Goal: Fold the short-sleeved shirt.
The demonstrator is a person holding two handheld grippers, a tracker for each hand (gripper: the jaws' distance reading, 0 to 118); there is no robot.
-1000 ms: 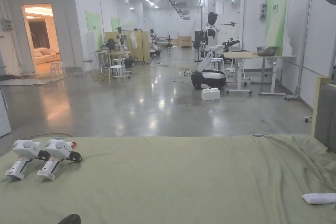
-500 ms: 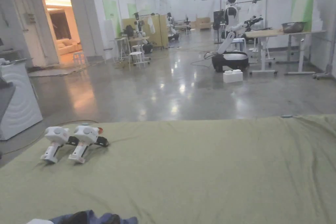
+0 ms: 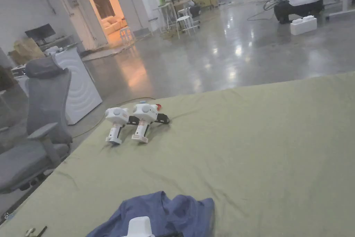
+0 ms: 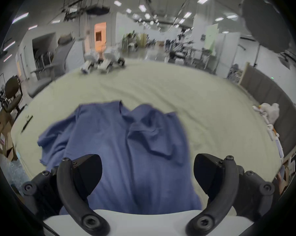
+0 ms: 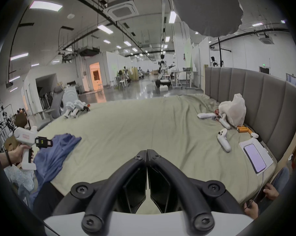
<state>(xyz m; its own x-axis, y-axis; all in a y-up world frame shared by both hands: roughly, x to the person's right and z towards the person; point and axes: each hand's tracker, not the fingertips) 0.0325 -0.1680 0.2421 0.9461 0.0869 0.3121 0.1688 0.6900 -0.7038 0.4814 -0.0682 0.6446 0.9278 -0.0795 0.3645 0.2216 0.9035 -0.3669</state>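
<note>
Blue short-sleeved shirt point(image 4: 126, 146) now lying crumpled on the near edge of the bed point(image 3: 263, 151), absent from the head view one second ago and barely showing half a second ago; much of that owed to the camera tipping downward and left. Meaning for the task: garment delivered to the work surface, folding not yet begun, spreading flat judged the first step.

Left tool point(image 4: 147, 175) released, jaws wide apart, poised just above the lower part of the shirt, gripping nothing. Right tool point(image 5: 146, 156) clenched, jaws pressed together on nothing, well to the right of the garment.

One sleeve turned over onto the chest; hem trailing off the near bed edge. Broad bare sheet beyond and to the right of the shirt, ample for spreading. Two spare handheld devices point(image 3: 135, 123) near the far left edge, well apart. Controllers, phone and bag point(image 5: 232, 110) clustered by the headboard point(image 5: 263, 93), likewise well apart.
</note>
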